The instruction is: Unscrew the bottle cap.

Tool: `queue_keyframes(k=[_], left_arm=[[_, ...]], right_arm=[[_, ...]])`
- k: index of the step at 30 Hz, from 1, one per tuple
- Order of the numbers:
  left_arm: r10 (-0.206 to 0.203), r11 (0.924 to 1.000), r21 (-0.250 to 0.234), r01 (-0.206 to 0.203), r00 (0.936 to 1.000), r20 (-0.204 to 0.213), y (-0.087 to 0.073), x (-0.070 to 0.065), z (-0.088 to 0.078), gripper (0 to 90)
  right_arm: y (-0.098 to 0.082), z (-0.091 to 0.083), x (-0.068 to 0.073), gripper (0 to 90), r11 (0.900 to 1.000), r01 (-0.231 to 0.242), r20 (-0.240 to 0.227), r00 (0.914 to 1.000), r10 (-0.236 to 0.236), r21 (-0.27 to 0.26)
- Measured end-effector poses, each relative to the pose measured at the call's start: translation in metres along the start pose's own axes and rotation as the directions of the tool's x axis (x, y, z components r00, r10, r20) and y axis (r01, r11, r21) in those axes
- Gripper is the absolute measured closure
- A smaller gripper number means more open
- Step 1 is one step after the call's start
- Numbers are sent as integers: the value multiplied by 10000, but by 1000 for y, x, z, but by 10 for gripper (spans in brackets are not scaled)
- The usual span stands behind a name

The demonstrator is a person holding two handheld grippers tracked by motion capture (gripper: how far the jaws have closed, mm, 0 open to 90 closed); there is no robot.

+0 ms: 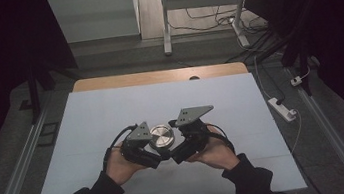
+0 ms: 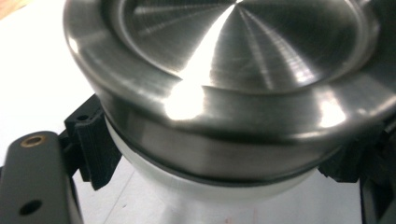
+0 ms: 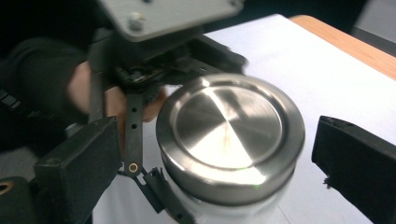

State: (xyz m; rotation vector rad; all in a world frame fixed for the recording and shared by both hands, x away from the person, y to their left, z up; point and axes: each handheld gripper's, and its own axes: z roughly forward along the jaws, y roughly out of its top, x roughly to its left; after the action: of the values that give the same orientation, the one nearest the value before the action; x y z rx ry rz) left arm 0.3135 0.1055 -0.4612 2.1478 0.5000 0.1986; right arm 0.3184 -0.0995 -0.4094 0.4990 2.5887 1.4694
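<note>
White surface (image 1: 112,115), jar (image 1: 161,136) at centre: left gripper (image 2: 219,172) clamps its body, right gripper (image 3: 210,158) spread wide beside the steel lid (image 3: 229,126), still on — unscrewing remains.

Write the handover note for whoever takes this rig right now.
Left hand-held gripper: shut on the white jar body, below the lid.
Right hand-held gripper: jaws open, standing either side of the steel lid, not pressing it.
Jar: near the middle of the white table cover, between both grippers.
Done: jar steadied.
Left: lid is on; probably grip and turn it off.
</note>
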Motion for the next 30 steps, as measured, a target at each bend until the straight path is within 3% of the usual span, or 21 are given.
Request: queue_keyframes(k=[2,3,5,8,9,12,14,15,17,18,19,20,22,23,24,25,26,27,28,29,30], left_arm=[[-160,9999,-31,159,9996,-214,0,0,-1,158],[-197,9998,3,197,9994,-288,0,0,-1,158],[-208,9997,133,212,9992,-350,0,0,1,158],[-125,9996,265,135,9992,-391,1,-2,4,158],[-112,9996,267,119,9996,-256,1,-3,4,158],[-107,9998,183,108,9999,-61,2,-4,4,158],[-5,9999,106,1,9994,340,1,-4,4,158],[166,9998,130,-174,9982,573,1,-4,4,158],[415,9990,112,-431,9929,1116,1,-3,3,158],[502,9987,47,-512,9901,1308,1,-3,2,158],[605,9981,26,-616,9867,1511,1,-3,2,158],[652,9978,-23,-658,9830,1719,1,-4,2,158],[909,9958,-97,-909,9717,2179,2,-5,2,158],[1182,9930,-256,-1155,9557,2697,2,-6,1,158],[1182,9930,-256,-1155,9557,2697,2,-6,1,158],[1307,9914,-344,-1262,9473,2926,3,-8,1,158],[1419,9899,-389,-1365,9404,3090,3,-9,1,158],[1476,9890,-425,-1414,9356,3209,3,-10,2,158],[1506,9886,-417,-1449,9339,3243,3,-10,2,158],[1435,9896,-409,-1376,9367,3195,3,-11,3,158],[1341,9910,-382,-1286,9416,3088,3,-10,4,158]], right_arm=[[-1,4,2,20,10000,-68,648,9979,68,3],[-1,4,2,20,10000,-68,648,9979,68,3],[-3,12,7,57,10000,-76,1130,9936,77,-15],[-4,15,10,85,9999,-121,1339,9909,135,-110],[-5,16,11,152,9997,-110,1439,9895,138,-203],[-5,14,10,174,9995,-37,1391,9903,79,-303],[-5,12,9,176,9996,48,1095,9940,-18,-269],[-5,11,8,184,9994,192,690,9975,-172,-276],[-5,9,8,185,9992,314,416,9987,-304,-246],[-5,6,5,185,9983,545,-123,9984,-548,-221],[-5,6,5,185,9983,545,-123,9984,-548,-221],[-6,3,3,186,9975,676,-732,9949,-690,-218],[-6,1,1,186,9963,830,-1012,9912,-848,-222],[-6,-2,0,186,9942,1041,-1671,9801,-1074,-284],[-6,-2,0,186,9942,1041,-1671,9801,-1074,-284],[-7,-5,-1,186,9912,1255,-2358,9628,-1319,-420],[-7,-7,-2,186,9902,1315,-2634,9546,-1393,-471],[-7,-7,-2,186,9902,1315,-2634,9546,-1393,-471],[-8,-7,-2,186,9896,1353,-2840,9480,-1434,-478],[-8,-8,-3,185,9890,1407,-2900,9455,-1482,-466],[-8,-8,-4,174,9923,1189,-2745,9536,-1240,-354]])
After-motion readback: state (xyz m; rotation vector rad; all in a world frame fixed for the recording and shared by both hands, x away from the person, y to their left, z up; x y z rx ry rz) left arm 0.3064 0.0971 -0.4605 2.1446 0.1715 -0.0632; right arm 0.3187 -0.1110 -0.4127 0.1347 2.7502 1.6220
